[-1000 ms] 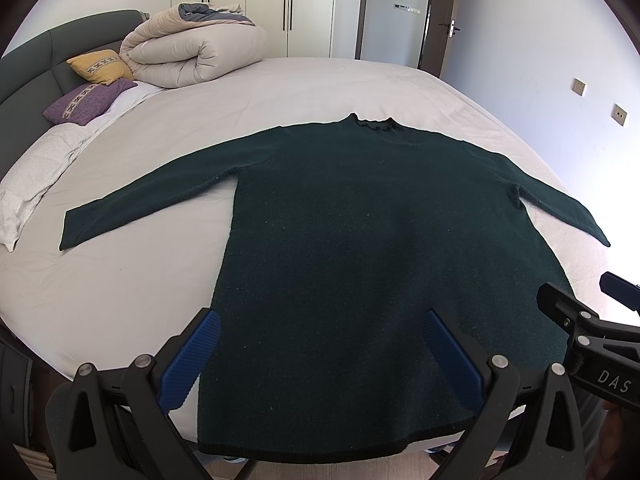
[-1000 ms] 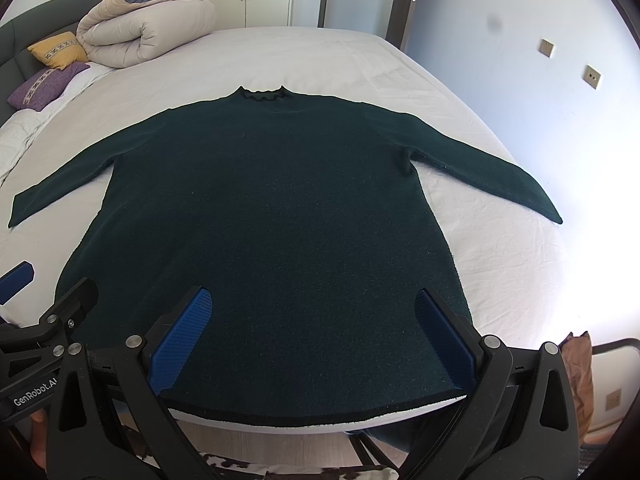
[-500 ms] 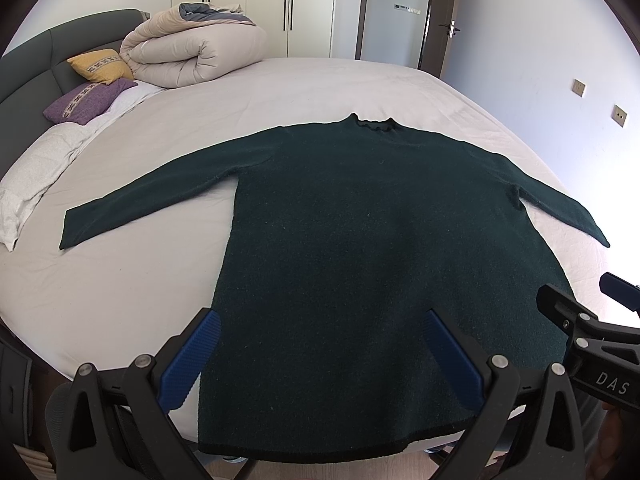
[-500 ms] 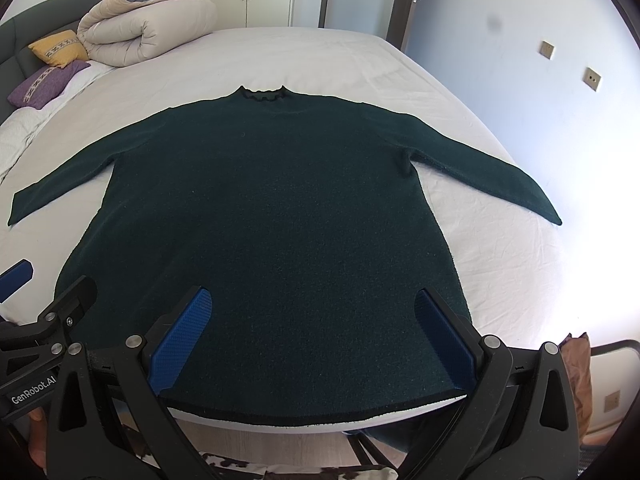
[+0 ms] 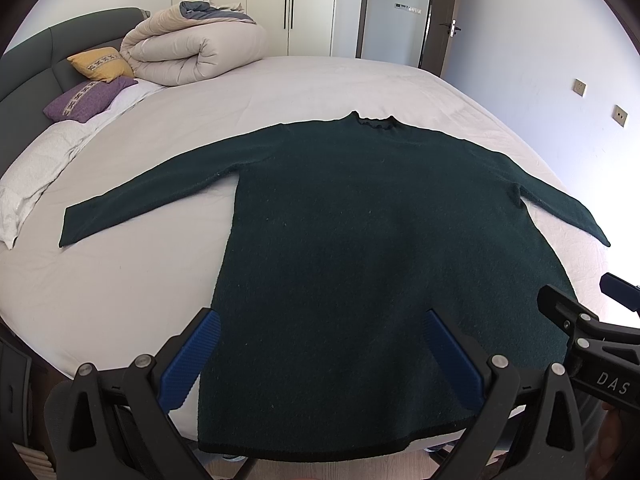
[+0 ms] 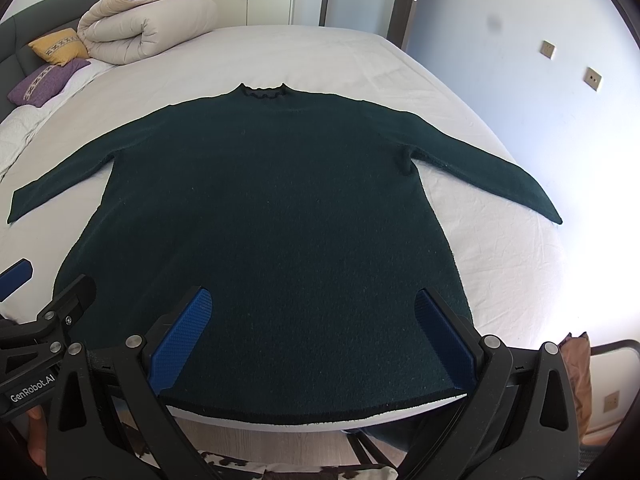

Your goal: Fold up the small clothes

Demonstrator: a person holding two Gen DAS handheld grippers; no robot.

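A dark green long-sleeved knit sweater [image 5: 380, 248] lies flat and face up on the white sheet of the bed [image 5: 280, 92], collar at the far end, hem at the near edge, both sleeves spread out to left and right. No fold is made yet, so the step in hand appears to be the very start. The left gripper [image 5: 320, 356] hangs over the near left part of the hem with its blue-padded fingers [image 5: 190, 360] wide apart, holding nothing. The right gripper [image 6: 316, 336] hangs over the near right part, likewise spread and empty. Whether either touches the cloth is hard to tell. The next move likely calls for each gripper to pinch an edge, perhaps a sleeve or the hem corners, and carry it across the body.
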